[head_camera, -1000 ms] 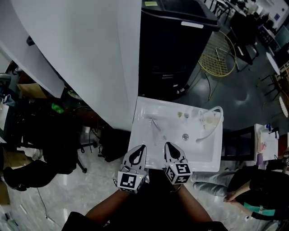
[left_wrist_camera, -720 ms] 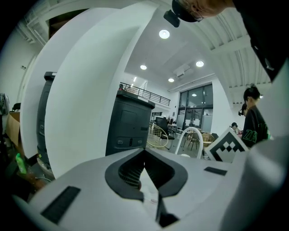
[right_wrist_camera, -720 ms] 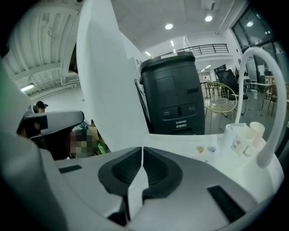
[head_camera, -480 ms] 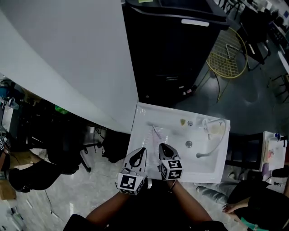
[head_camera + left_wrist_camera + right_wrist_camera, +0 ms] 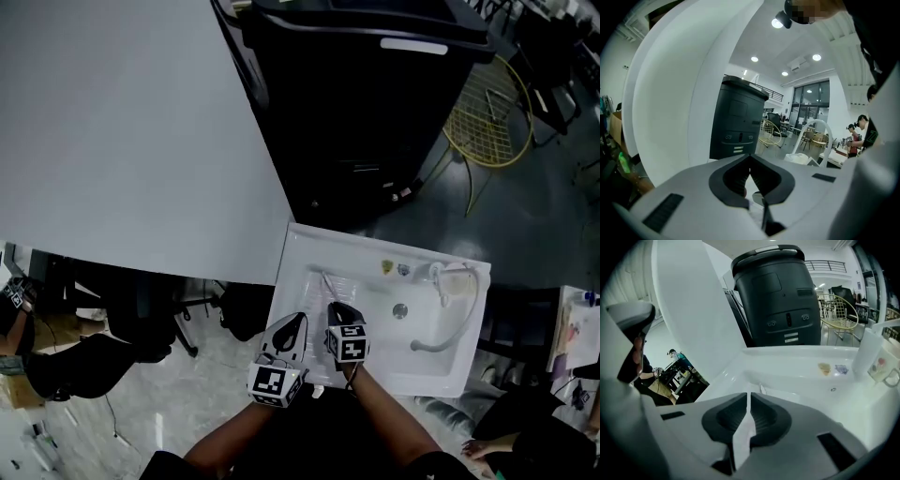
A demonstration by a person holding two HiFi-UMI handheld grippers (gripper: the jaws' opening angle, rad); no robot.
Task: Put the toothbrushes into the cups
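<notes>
A white sink (image 5: 300, 255) stands below me. A pale toothbrush (image 5: 327, 281) lies in the left part of its basin, and in the right gripper view the toothbrush (image 5: 762, 389) shows just beyond the jaw tips. A cup (image 5: 457, 282) stands at the sink's back right beside the curved faucet (image 5: 441, 339); the cup (image 5: 881, 364) has a handle. My left gripper (image 5: 297, 320) is shut and empty at the sink's near left edge. My right gripper (image 5: 337, 307) is shut and empty, over the basin a little short of the toothbrush.
A tall black bin (image 5: 366, 103) stands behind the sink, and a big white panel (image 5: 122, 141) lies to the left. A yellow wire chair (image 5: 492, 112) is at the back right. Two small stickers (image 5: 833, 368) and the drain (image 5: 400, 310) mark the sink.
My right gripper has moved forward over the basin toward the toothbrush. The left gripper has stayed at the near edge. The head view has shifted, so the sink sits lower.
</notes>
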